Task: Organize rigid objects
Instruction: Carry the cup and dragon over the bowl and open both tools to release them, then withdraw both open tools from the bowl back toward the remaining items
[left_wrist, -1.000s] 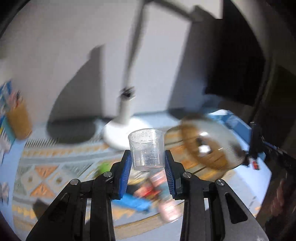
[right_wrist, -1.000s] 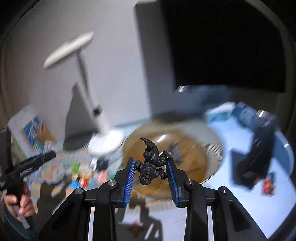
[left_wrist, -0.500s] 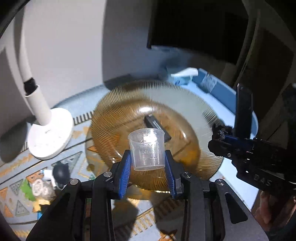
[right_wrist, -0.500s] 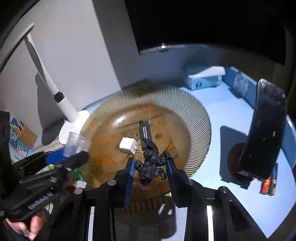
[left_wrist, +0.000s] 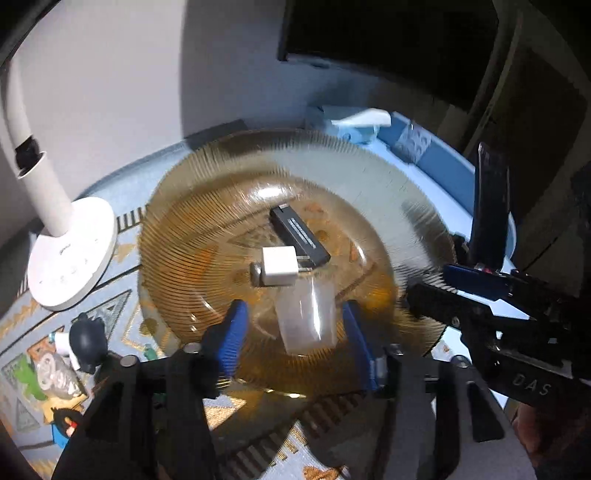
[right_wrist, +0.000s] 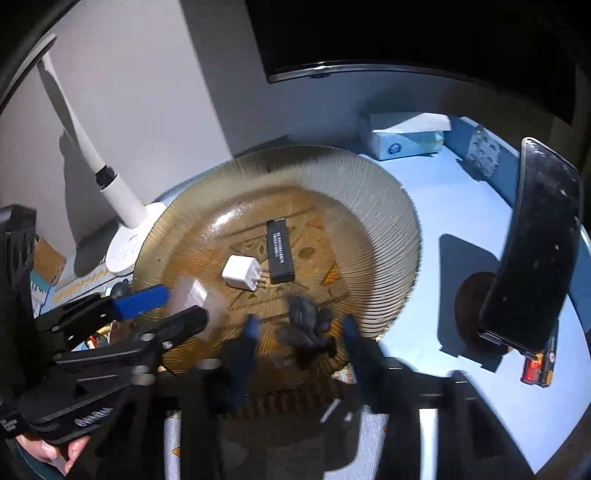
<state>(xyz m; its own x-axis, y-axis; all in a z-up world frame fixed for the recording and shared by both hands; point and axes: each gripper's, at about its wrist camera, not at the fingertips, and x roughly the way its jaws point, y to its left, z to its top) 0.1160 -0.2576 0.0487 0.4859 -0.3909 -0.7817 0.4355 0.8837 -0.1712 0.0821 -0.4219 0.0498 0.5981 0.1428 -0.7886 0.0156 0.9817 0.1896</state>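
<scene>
Both claws are hanging over the near side of the amber ribbed glass plate (right_wrist: 373, 206), pointing steeply down, and both are opening. The left claw (left_wrist: 291, 332) is letting go of the clear plastic measuring cup (left_wrist: 306, 317), which is blurred between the blue pads and clear of them, tilted, just on the near side of the white charger plug (left_wrist: 279, 266). The right claw (right_wrist: 299, 336) is spreading around the dark toy figure (right_wrist: 308, 323), also blurred and free of the pads, right over the plate's near rim area.

Already lying in the plate's middle are the plug and a black USB stick (right_wrist: 280, 251), its long axis running away from the claws. The two claws are close side by side, so drawing back needs care. A white lamp base (left_wrist: 70, 254) is standing left of the plate, a phone on a stand (right_wrist: 535, 251) right, with small toys (left_wrist: 70, 354) waiting on the patterned surface (left_wrist: 22, 325).
</scene>
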